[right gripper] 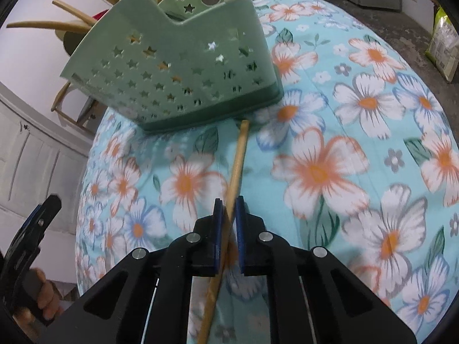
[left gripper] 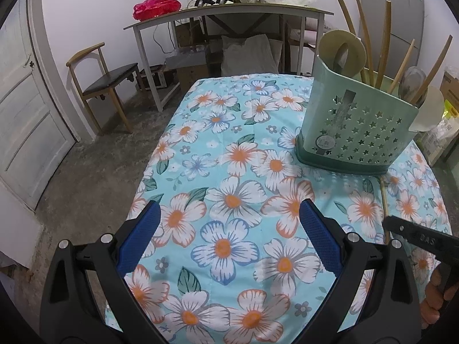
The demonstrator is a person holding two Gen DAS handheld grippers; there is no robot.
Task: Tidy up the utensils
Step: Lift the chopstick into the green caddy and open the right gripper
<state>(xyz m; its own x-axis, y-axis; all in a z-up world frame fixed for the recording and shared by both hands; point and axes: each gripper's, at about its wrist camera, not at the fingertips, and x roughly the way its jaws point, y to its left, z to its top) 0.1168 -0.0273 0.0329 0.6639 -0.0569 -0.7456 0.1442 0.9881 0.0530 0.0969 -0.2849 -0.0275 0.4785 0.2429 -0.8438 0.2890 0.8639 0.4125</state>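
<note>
A mint-green star-punched utensil holder (left gripper: 358,126) (right gripper: 178,66) stands on the flowered tablecloth (left gripper: 229,172) at the far right. Several wooden chopsticks (left gripper: 384,43), a metal spoon (left gripper: 411,81) and pale spoons stick out of it. My right gripper (right gripper: 229,200) is shut on one loose wooden chopstick (right gripper: 238,157), whose far end lies just in front of the holder's base. That stick also shows in the left wrist view as the thin chopstick (left gripper: 383,200) below the holder. My left gripper (left gripper: 229,203) hangs open over bare cloth, nothing between its blue pads (left gripper: 137,243).
The table drops off at its left edge to a concrete floor (left gripper: 94,172). A wooden chair (left gripper: 106,83), a cluttered desk (left gripper: 229,11) and a white door (left gripper: 25,114) stand beyond. A green bag (right gripper: 441,46) sits on the floor to the right.
</note>
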